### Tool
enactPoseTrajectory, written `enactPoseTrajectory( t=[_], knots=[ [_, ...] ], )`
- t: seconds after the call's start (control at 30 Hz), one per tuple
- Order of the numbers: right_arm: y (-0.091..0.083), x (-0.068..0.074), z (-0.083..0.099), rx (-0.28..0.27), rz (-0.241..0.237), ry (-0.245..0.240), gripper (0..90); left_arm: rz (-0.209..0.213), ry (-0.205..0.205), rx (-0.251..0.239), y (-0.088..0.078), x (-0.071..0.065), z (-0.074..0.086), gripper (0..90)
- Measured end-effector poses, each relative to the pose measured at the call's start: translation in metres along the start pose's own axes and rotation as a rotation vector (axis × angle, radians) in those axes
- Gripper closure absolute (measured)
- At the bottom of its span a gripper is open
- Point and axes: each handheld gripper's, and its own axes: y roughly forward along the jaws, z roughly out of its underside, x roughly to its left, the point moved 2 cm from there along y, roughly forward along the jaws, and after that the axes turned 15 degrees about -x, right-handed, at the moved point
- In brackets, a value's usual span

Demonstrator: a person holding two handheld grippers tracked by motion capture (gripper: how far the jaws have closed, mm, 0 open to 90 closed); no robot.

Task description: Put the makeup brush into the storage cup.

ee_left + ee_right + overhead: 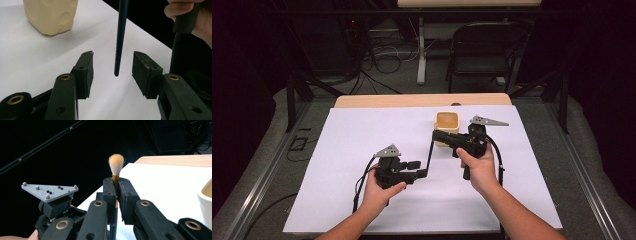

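White worktop (pixel 362 200), brush handover at centre frame.
Right hand-held gripper (pixel 117 187) clamps the upright brush (pixel 116 165); its handle hangs between the released left hand-held gripper (pixel 112 68).

You get even light from overhead on the white sheet (pixel 362 150), bright without glare, while the room around it falls to near black. Shadows under your hands are faint and soft. The high view is low in detail and slightly grainy. In the left gripper view the 2 near jaws blur at the bottom edge (the cream cup (pixel 50 15) looks a little soft too).
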Motion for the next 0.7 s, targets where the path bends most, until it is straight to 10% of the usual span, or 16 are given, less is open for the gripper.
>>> enactPoseTrajectory(
  t=[0.7],
  knots=[
    [-0.0012, 0.0078, -0.0020, 0.015, 0.027, -0.181, 84.5, -0.073, 0.080, 0.048, -0.0064, 0.0018, 0.0008, 49.1]
  ],
)
